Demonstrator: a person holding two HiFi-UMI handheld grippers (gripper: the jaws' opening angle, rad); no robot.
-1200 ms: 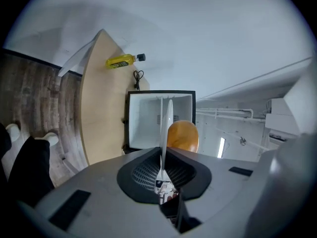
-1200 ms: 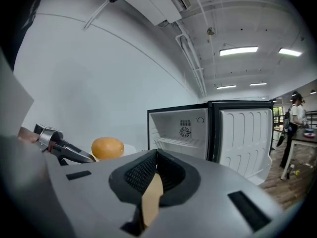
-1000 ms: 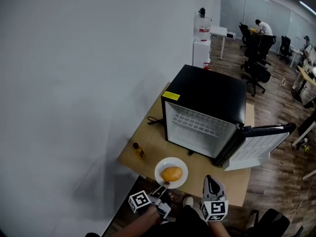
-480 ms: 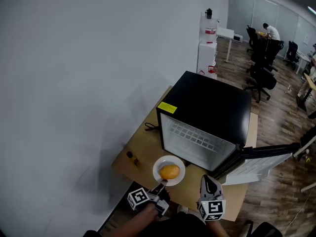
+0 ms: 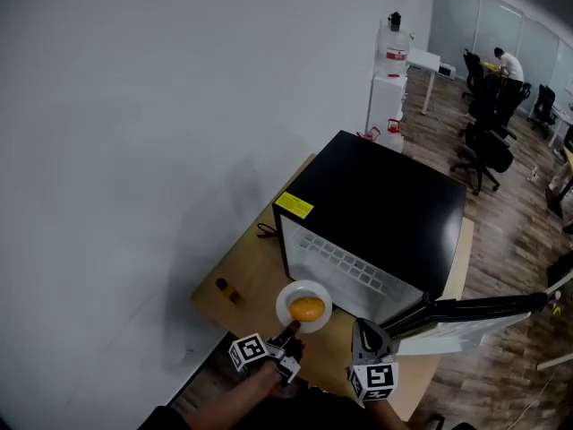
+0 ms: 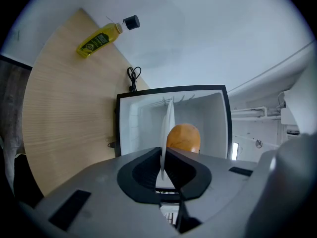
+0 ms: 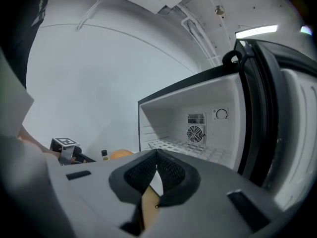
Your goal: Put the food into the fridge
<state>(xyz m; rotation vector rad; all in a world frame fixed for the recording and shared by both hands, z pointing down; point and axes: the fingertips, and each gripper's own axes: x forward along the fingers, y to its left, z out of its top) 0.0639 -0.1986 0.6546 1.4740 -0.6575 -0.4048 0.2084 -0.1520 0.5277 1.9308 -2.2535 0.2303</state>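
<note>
We clamp the white plate's (image 5: 284,307) rim in our left gripper (image 5: 290,332), orange food (image 5: 307,310) aboard. The right gripper (image 5: 366,331), at the plate's four o'clock, is closed and empty. The yellow sticker (image 5: 294,206) on the fridge (image 5: 385,200) is illegible.

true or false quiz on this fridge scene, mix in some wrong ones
1. The left gripper is shut on the rim of the white plate. True.
2. The fridge door is closed. False: it stands swung open, and the white inside shows.
3. The orange food lies on the white plate. True.
4. The right gripper holds the yellow bottle. False: its jaws are together on nothing, and the yellow bottle is on the table, apart from both grippers.
5. The white plate sits inside the fridge. False: it is held in front of the opening.
</note>
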